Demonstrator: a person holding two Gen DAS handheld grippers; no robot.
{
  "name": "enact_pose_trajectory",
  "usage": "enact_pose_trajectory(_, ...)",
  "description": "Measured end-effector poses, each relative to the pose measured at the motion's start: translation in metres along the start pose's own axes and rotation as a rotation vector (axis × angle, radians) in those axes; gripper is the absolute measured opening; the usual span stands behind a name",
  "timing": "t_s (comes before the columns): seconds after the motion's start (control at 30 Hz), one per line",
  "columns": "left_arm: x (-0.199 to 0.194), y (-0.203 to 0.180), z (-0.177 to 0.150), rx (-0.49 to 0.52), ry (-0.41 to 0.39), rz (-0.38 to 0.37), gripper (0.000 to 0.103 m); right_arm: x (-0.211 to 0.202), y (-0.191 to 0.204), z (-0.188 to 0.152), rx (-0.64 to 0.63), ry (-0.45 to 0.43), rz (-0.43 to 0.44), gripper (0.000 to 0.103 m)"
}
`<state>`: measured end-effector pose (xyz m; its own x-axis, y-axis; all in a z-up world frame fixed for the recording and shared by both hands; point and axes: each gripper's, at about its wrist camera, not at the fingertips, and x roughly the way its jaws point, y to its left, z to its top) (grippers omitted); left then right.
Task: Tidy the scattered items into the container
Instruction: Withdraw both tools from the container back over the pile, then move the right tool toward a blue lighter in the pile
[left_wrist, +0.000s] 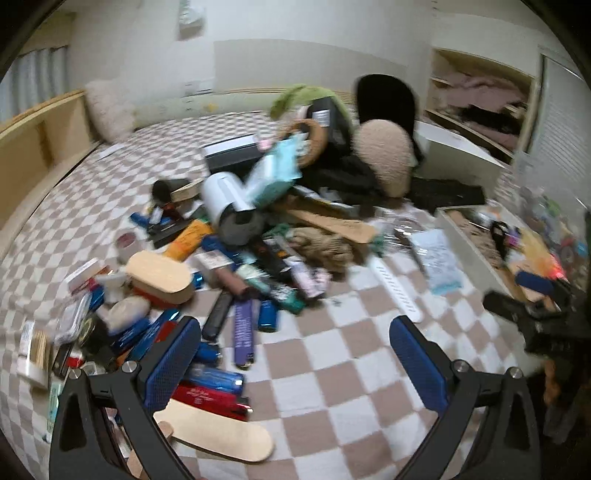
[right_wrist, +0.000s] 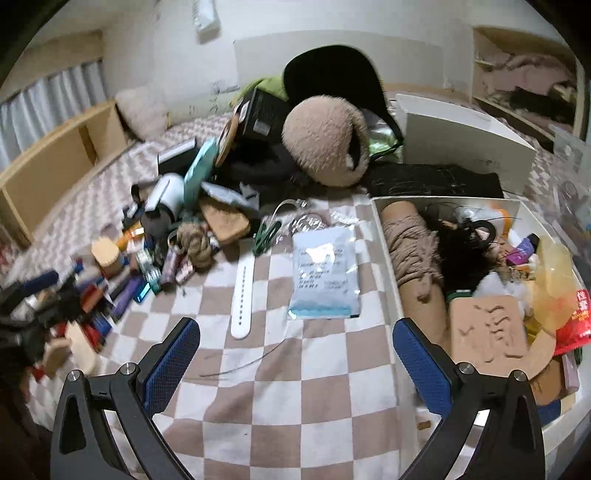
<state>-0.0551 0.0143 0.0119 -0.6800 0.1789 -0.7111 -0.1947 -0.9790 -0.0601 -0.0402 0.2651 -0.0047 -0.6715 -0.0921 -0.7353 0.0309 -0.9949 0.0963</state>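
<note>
Checkered brown-and-white blanket (right_wrist: 295, 387) spread over a bed, strewn with clutter. White container (right_wrist: 388, 258) at the blanket's right side, already holding a rope-wrapped roll (right_wrist: 410, 243) and a tan pad (right_wrist: 487, 328). White strap (right_wrist: 243, 291) and clear packet (right_wrist: 325, 273) just left of the container. Left claw (left_wrist: 295, 362) wide open, empty, beside the lighter pile (left_wrist: 221, 332). Right claw (right_wrist: 295, 362) wide open, empty, by the container's wall.

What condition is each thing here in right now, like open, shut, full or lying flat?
Left gripper: open, holding nothing.
Right gripper: open, holding nothing.
White container: open-topped, already partly filled.
White strap: lying flat on the checkered blanket.
Clear pouch: lying flat beside the container.
</note>
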Motion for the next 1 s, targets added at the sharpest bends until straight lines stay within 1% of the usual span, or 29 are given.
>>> enact_pose_trajectory(0.1, 0.011, 0.012, -0.006, -0.049, 0.017, 0.01, 0.103, 0.011, 0.009, -0.006, -0.028, 0.021, 0.011, 0.103)
enact_pose_trajectory(0.27, 0.02, 0.021, -0.012, -0.069, 0.031, 0.036, 0.103, 0.026, 0.018, -0.01, -0.046, 0.042, 0.035, 0.103)
enact_pose_trajectory(0.37, 0.024, 0.025, -0.016, -0.076, 0.036, 0.056, 0.103, 0.034, 0.024, -0.011, -0.059, 0.051, 0.082, 0.103)
enact_pose_trajectory(0.43, 0.028, 0.028, -0.019, -0.086, 0.043, 0.065, 0.103, 0.037, 0.029, -0.011, -0.085, 0.05, 0.092, 0.103)
enact_pose_trajectory(0.5, 0.031, 0.033, -0.023, -0.113, 0.054, 0.054, 0.103, 0.04, 0.034, -0.01, -0.107, 0.048, 0.099, 0.103)
enact_pose_trajectory(0.73, 0.034, 0.045, -0.027, -0.148, 0.067, 0.083, 0.101, 0.056, 0.046, -0.005, -0.118, 0.057, 0.145, 0.103)
enact_pose_trajectory(0.77, 0.034, 0.047, -0.027, -0.152, 0.066, 0.09, 0.101, 0.058, 0.048, -0.004, -0.121, 0.058, 0.151, 0.102)
enact_pose_trajectory(0.83, 0.034, 0.051, -0.028, -0.159, 0.069, 0.107, 0.101, 0.063, 0.052, -0.003, -0.129, 0.065, 0.163, 0.095)
enact_pose_trajectory(0.97, 0.036, 0.061, -0.03, -0.172, 0.076, 0.141, 0.101, 0.068, 0.06, -0.001, -0.125, 0.08, 0.196, 0.092)
enact_pose_trajectory(1.0, 0.035, 0.065, -0.031, -0.183, 0.076, 0.153, 0.101, 0.069, 0.064, -0.001, -0.126, 0.078, 0.208, 0.089)
